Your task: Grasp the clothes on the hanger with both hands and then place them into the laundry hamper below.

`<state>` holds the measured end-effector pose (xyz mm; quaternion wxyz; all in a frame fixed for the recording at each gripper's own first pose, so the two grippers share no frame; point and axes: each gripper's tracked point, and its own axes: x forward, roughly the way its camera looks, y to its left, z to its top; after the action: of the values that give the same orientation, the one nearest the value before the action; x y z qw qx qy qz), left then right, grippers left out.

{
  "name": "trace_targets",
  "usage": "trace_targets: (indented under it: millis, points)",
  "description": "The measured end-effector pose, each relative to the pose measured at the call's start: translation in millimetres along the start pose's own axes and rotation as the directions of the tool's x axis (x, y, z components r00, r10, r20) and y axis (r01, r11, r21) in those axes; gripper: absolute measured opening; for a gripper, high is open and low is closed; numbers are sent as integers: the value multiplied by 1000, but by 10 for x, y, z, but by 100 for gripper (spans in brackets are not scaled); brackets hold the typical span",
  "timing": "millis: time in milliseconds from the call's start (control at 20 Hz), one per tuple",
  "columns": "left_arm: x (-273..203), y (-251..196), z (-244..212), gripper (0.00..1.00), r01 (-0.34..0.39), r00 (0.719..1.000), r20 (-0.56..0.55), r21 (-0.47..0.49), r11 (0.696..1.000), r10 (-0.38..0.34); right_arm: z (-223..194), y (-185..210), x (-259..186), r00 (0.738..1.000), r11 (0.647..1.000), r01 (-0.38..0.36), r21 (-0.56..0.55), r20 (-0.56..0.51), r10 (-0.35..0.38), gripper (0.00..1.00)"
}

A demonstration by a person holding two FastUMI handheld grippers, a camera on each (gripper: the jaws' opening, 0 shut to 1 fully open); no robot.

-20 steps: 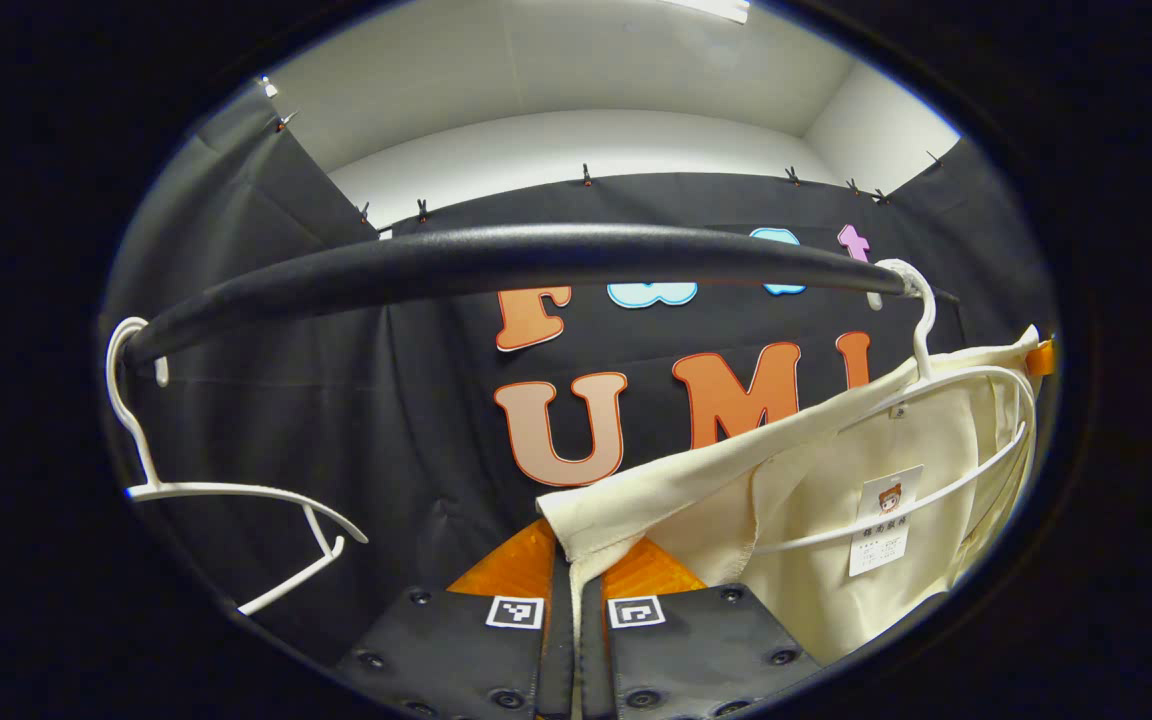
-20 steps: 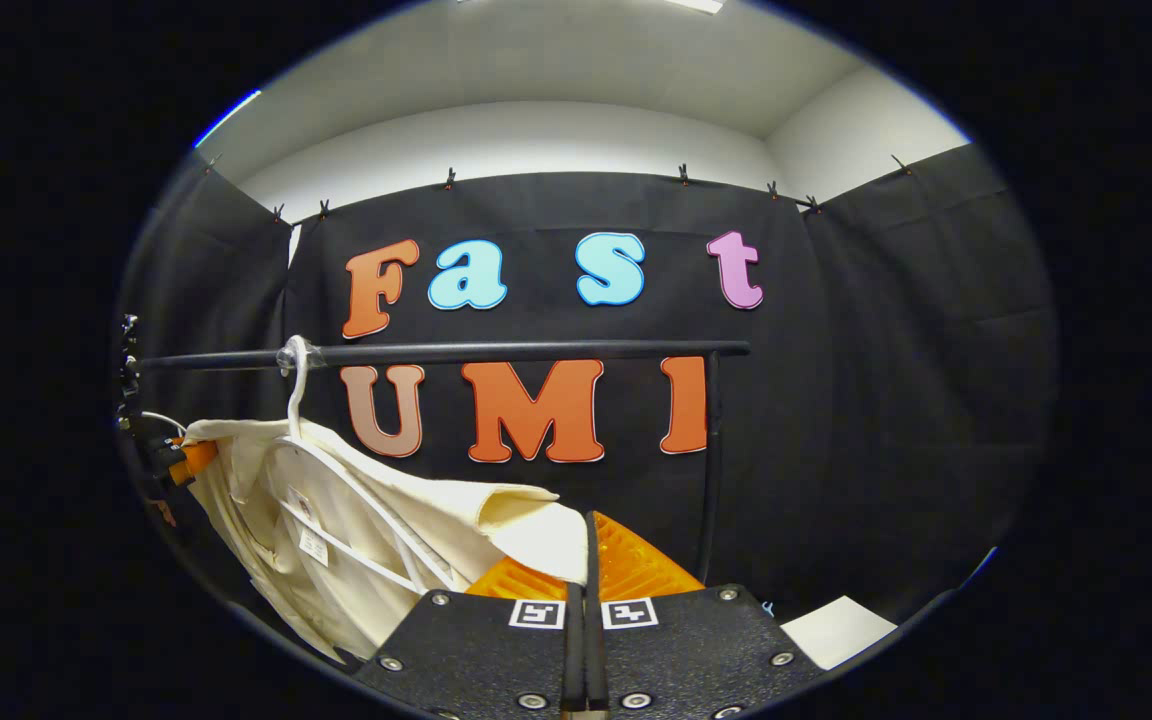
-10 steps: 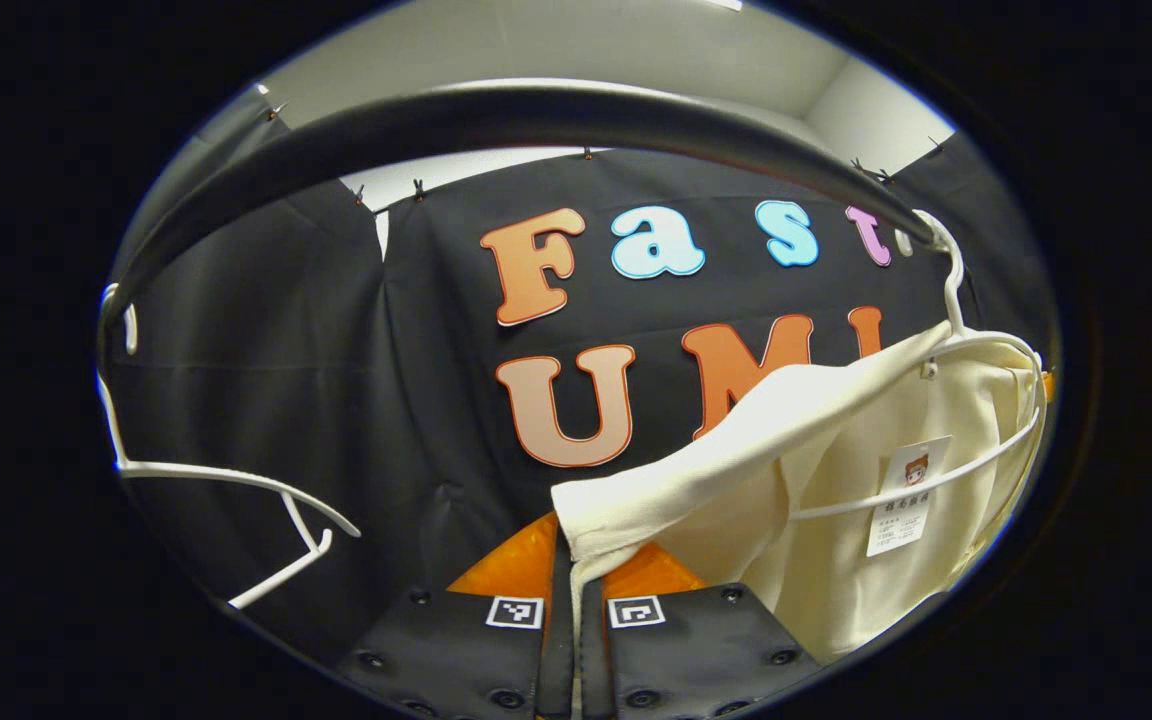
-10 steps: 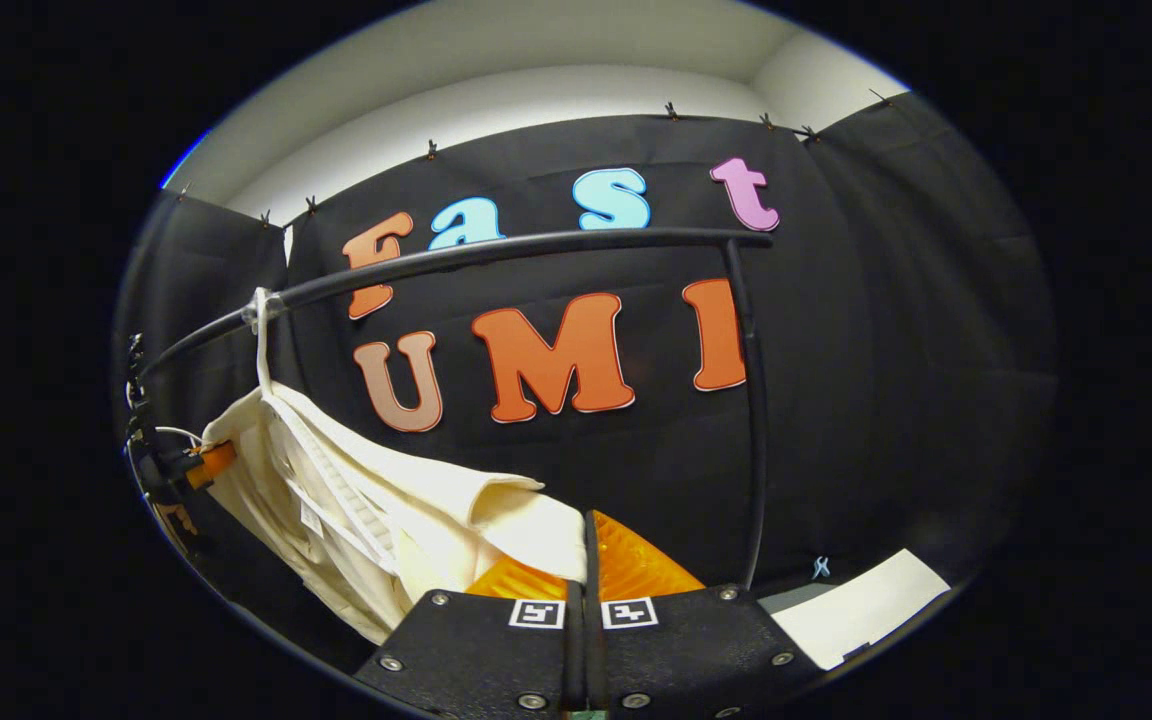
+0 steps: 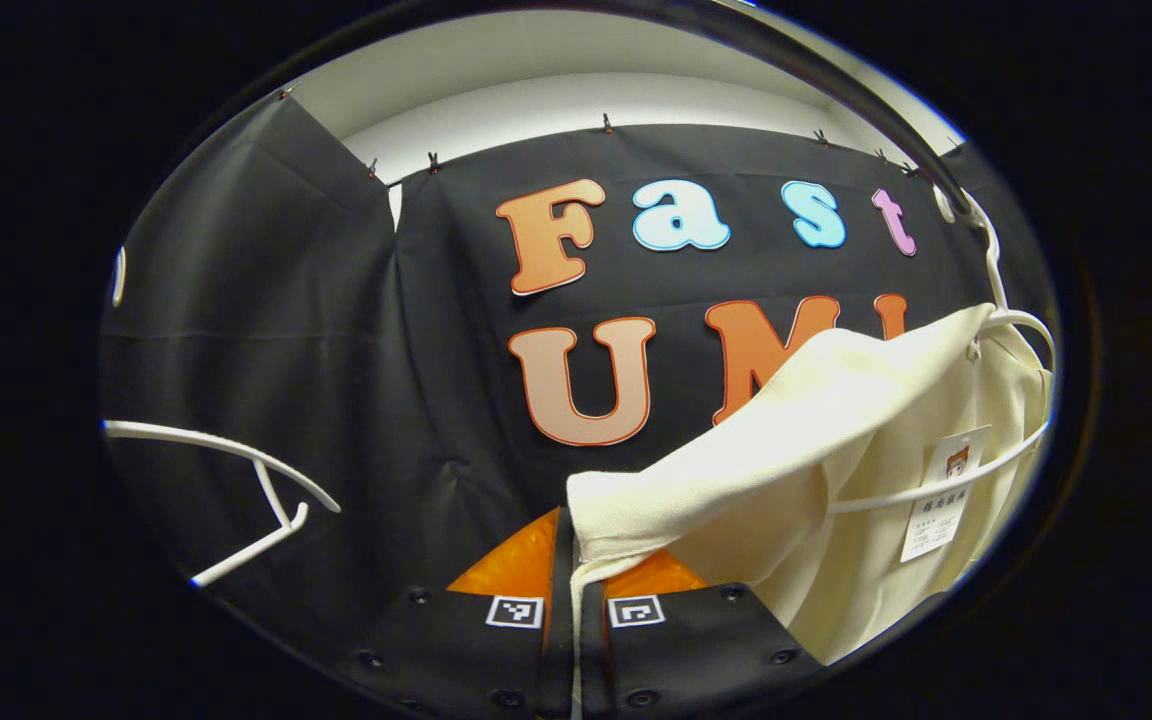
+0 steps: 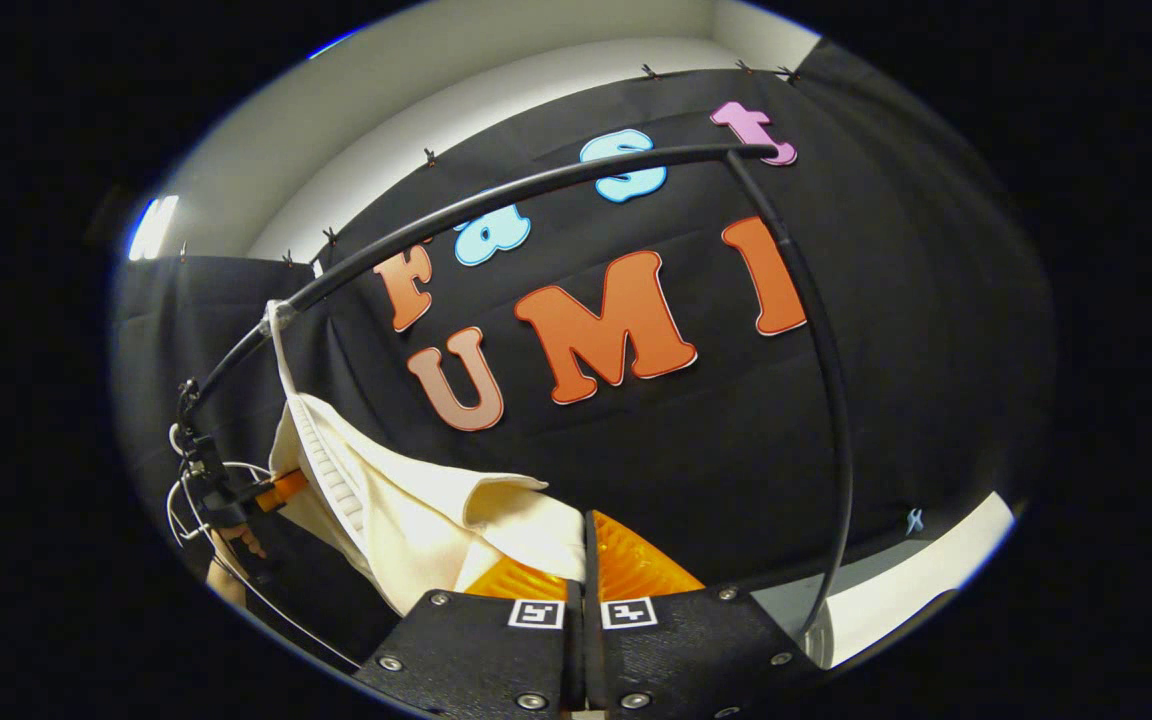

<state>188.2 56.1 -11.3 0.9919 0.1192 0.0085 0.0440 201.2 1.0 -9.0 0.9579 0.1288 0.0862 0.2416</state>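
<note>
A cream garment (image 5: 816, 450) hangs on a white hanger (image 5: 936, 488) whose hook (image 5: 988, 255) sits on the black rail (image 5: 836, 85). At the bottom of the left gripper view, my left gripper (image 5: 569, 545) is shut on one edge of the cloth. In the right gripper view the same garment (image 6: 416, 505) stretches from the hanger hook (image 6: 281, 345) down to my right gripper (image 6: 586, 555), which is shut on its other edge. The left gripper (image 6: 236, 490) and a hand show farther off at the left, behind the cloth.
An empty white hanger (image 5: 236, 470) hangs at the left of the rail. The rail (image 6: 536, 190) bends into an upright post (image 6: 829, 400) at the right. A strip of pale floor (image 6: 896, 590) shows below the black booth wall.
Both grippers have sunk below the rail with the cloth still held, so the rail has risen in both views. The right gripper view has tilted, and the garment is drawn tighter off the hanger.
</note>
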Motion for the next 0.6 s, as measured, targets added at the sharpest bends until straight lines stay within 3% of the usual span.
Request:
trace_targets:
  millis: [150,450,600]
  points:
    - [9,-9,95,10,-6,1000,11,9,1000,6,-149,-102,101,999,997,-35,66,3,35,0]
    - [-140,59,320,10,-20,999,50,31,999,18,-547,-153,381,998,992,-35,120,-50,42,0]
    - [-132,333,70,10,-91,996,-7,36,995,91,-1057,-334,450,990,994,46,103,-137,-31,0]
